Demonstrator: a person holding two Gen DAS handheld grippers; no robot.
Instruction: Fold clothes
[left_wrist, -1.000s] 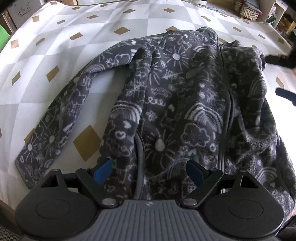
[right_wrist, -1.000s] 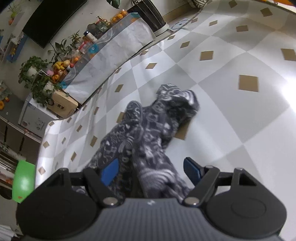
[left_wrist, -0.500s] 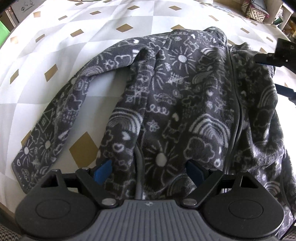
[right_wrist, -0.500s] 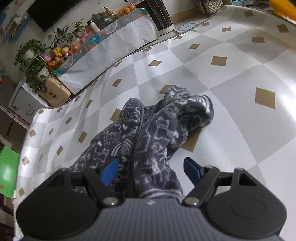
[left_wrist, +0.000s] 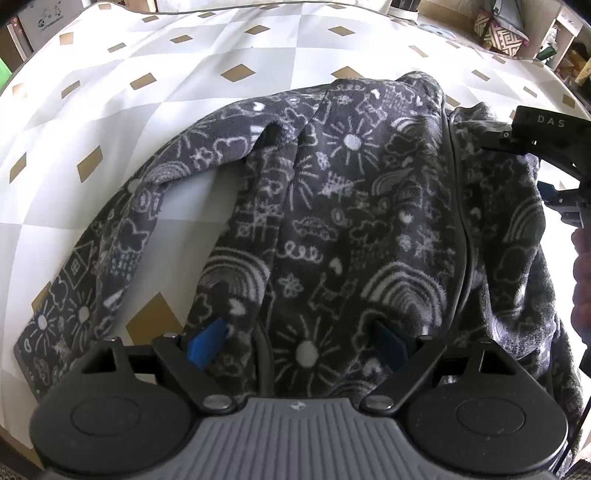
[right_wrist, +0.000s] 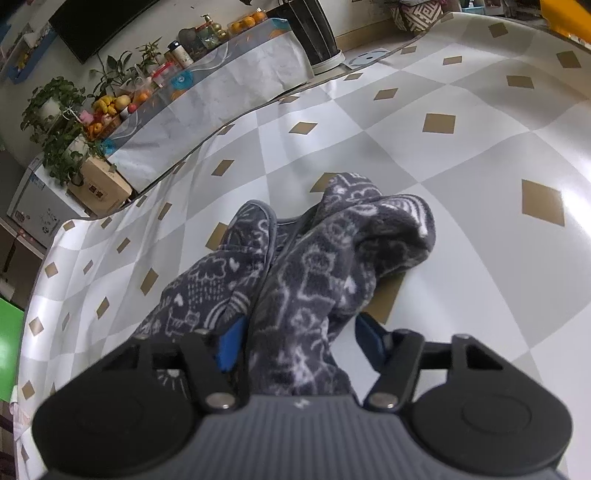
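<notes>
A dark grey fleece jacket (left_wrist: 351, 206) with white doodles lies spread on the checked tablecloth (left_wrist: 147, 48), zip up, one sleeve stretched to the near left. My left gripper (left_wrist: 295, 343) hovers open over the jacket's near hem, with fabric lying between its blue pads but not pinched. My right gripper (right_wrist: 300, 343) is shut on a thick bunched fold of the jacket (right_wrist: 306, 280) near the far side of the garment. In the left wrist view the right gripper (left_wrist: 543, 166) shows at the right edge, fabric caught between its fingers.
The tablecloth (right_wrist: 461, 166) extends bare beyond the jacket. A person's hand (left_wrist: 581, 280) is at the right edge. Off the table stand a counter with fruit and plants (right_wrist: 110, 107), a cardboard box (right_wrist: 99, 188) and a woven basket (left_wrist: 498, 33).
The right gripper's jaws have narrowed onto the bunched fabric. The left gripper has edged forward over the hem, still open.
</notes>
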